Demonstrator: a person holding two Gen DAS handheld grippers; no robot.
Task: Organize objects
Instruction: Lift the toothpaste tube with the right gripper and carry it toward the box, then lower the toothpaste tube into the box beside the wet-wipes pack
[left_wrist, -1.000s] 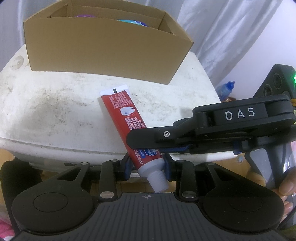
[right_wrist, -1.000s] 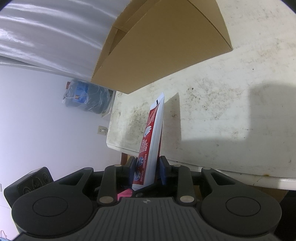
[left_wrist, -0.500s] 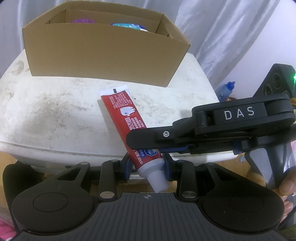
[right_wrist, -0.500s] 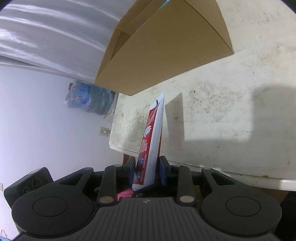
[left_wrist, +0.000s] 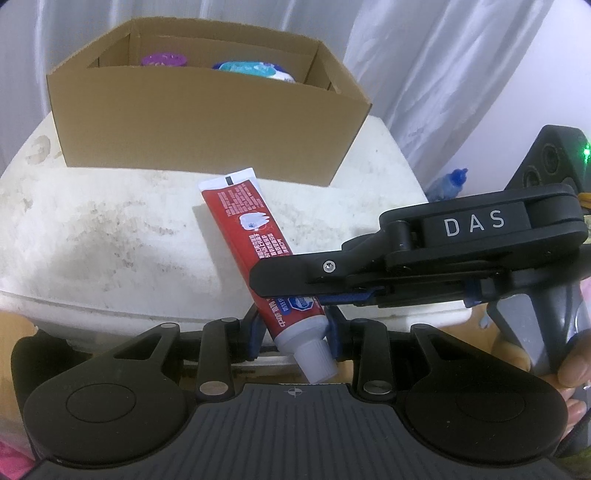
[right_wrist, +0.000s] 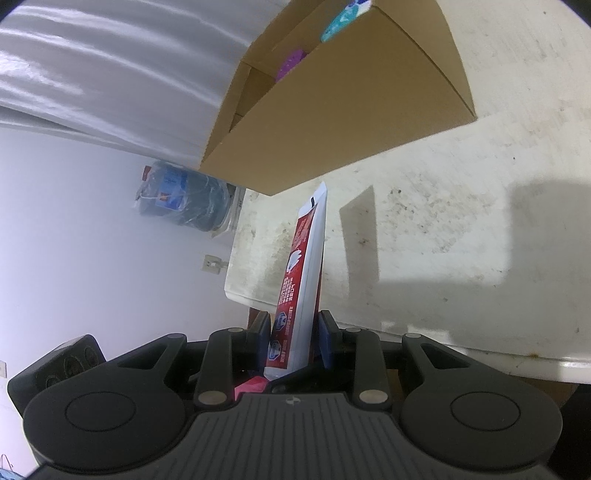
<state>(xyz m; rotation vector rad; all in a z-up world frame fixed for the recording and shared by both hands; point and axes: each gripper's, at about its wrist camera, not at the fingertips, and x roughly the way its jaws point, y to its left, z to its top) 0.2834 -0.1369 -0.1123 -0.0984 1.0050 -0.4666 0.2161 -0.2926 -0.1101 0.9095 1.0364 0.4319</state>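
Both grippers are shut on one red and white toothpaste tube (left_wrist: 255, 240), held above the white table (left_wrist: 110, 229). My left gripper (left_wrist: 293, 326) clamps it near the white cap. My right gripper (right_wrist: 295, 332) comes in from the right (left_wrist: 295, 280) and clamps the tube's lower body (right_wrist: 301, 280). The tube's flat crimped end points toward the open cardboard box (left_wrist: 199, 122). Inside the box lie a purple item (left_wrist: 164, 60) and a teal and white item (left_wrist: 255, 70).
The box stands at the table's far side, also in the right wrist view (right_wrist: 354, 92). A blue water jug (right_wrist: 184, 199) sits on the floor beyond the table. A black device with a green light (left_wrist: 554, 158) is at right. White curtains hang behind.
Both grippers have risen with the tube, so the box's inside now shows. The grip on the tube is unchanged.
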